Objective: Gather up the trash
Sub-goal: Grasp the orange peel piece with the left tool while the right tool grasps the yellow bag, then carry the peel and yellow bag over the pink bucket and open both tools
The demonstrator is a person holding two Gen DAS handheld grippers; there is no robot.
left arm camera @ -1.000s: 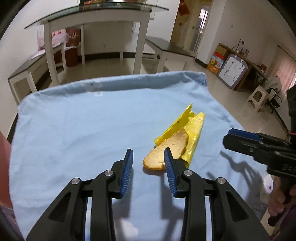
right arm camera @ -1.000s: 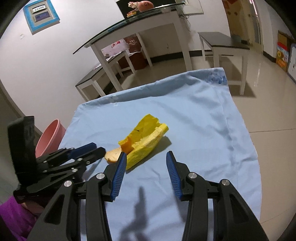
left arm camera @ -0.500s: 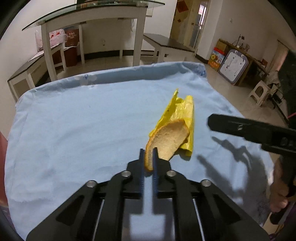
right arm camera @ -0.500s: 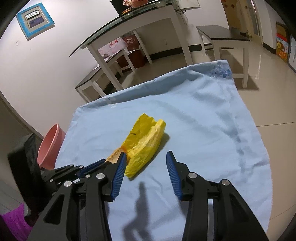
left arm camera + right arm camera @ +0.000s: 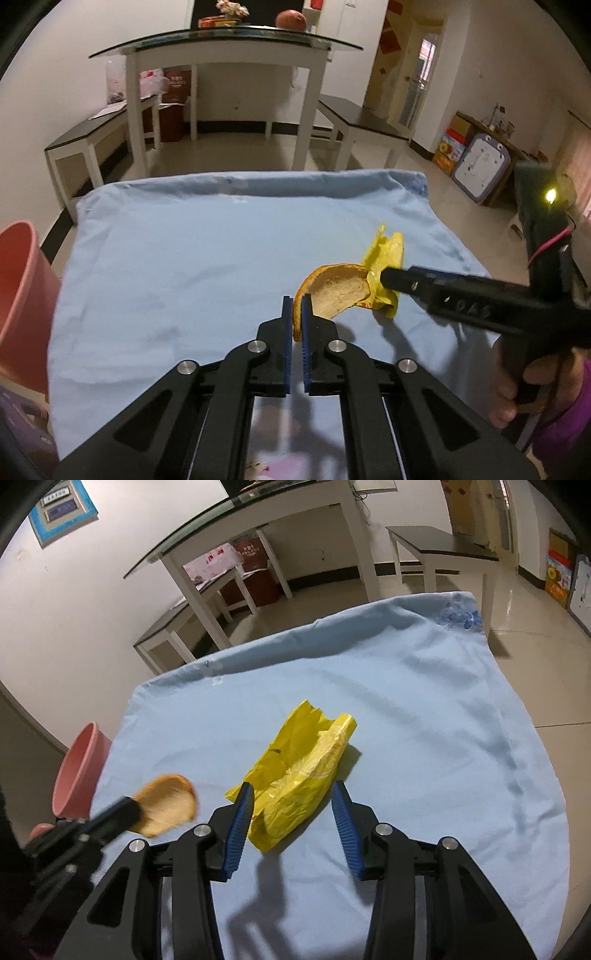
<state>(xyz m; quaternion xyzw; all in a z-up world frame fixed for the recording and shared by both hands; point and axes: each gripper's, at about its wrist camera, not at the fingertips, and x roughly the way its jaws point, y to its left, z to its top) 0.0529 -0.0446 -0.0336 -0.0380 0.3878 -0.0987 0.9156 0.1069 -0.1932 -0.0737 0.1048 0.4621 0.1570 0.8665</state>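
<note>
My left gripper [image 5: 296,306] is shut on a slice of bread [image 5: 340,290] and holds it lifted above the blue cloth [image 5: 184,258]. The bread also shows in the right wrist view [image 5: 168,803], blurred, held at the left gripper's tip [image 5: 129,808]. A crumpled yellow plastic bag [image 5: 299,775] lies on the cloth. My right gripper [image 5: 291,805] is open, its blue pads on either side of the bag's near end. In the left wrist view the bag [image 5: 386,258] is partly hidden behind the right gripper [image 5: 388,277].
A pink bin stands at the cloth's left edge [image 5: 18,295], also in the right wrist view [image 5: 79,768]. Beyond the cloth are a glass-topped white table [image 5: 221,48], dark benches [image 5: 369,122] and tiled floor.
My left gripper closed on the bread slice, lifted it off the cloth and away from the bag. My right gripper moved forward until its open pads straddle the bag.
</note>
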